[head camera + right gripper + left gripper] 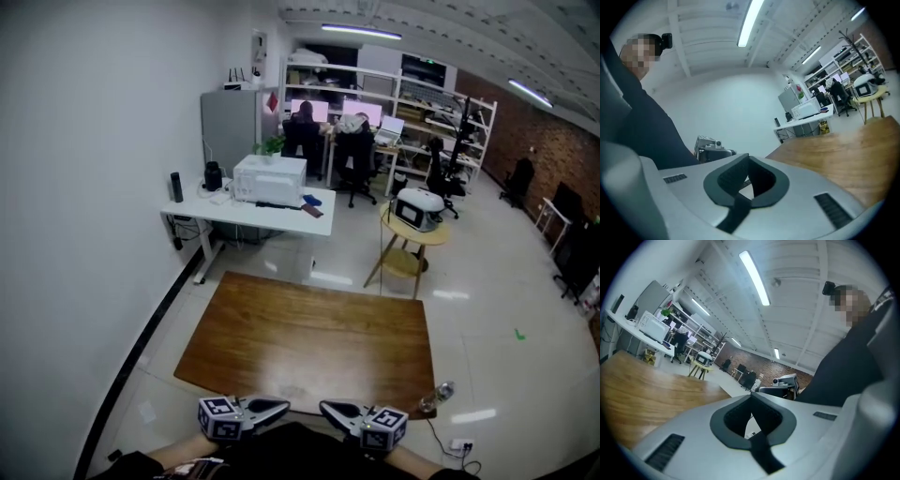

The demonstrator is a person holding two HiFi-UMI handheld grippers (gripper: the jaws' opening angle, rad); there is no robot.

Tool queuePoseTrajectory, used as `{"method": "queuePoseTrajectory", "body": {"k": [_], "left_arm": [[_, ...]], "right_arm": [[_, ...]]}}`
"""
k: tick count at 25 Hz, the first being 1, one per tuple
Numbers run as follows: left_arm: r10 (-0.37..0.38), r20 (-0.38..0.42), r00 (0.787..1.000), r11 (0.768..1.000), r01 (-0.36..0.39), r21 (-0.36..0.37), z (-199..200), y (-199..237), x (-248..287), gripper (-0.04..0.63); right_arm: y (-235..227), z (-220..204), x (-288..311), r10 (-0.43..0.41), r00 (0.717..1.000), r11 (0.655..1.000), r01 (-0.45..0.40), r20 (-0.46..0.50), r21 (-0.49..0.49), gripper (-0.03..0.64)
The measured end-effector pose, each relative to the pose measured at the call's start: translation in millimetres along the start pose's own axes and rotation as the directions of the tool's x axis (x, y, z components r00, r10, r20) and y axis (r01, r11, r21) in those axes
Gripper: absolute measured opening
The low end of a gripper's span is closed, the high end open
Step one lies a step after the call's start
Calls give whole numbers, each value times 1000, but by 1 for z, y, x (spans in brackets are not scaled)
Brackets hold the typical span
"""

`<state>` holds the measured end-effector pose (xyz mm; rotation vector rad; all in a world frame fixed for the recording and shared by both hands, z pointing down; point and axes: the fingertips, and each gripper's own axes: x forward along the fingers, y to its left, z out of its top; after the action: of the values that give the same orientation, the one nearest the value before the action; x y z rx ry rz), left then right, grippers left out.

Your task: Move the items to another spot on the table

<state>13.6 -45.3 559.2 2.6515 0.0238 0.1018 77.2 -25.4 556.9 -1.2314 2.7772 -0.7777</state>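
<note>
Items show nowhere on the table (309, 337); left gripper (284, 406) and right gripper (324, 407) are closed on nothing, so progress is unclear.

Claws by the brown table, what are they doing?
A person holds one claw in each hand at the near edge of the table. The left claw and the right claw point toward each other. Both are shut and hold nothing. No items show on the table right now. A bottle stands on the floor by its right corner.
</note>
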Motion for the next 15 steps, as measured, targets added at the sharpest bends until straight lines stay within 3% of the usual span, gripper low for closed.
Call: {"method": "queuePoseTrajectory", "body": {"k": [6, 15], "left_arm": [[15, 10, 1000, 1000, -15, 3, 4, 3, -5, -8], [-17, -1, 1000, 1000, 17, 3, 9, 6, -4, -8]], "right_arm": [[6, 1, 4, 31, 999, 999, -31, -19, -30, -18], [6, 0, 2, 5, 1000, 999, -5, -1, -44, -18]]}}
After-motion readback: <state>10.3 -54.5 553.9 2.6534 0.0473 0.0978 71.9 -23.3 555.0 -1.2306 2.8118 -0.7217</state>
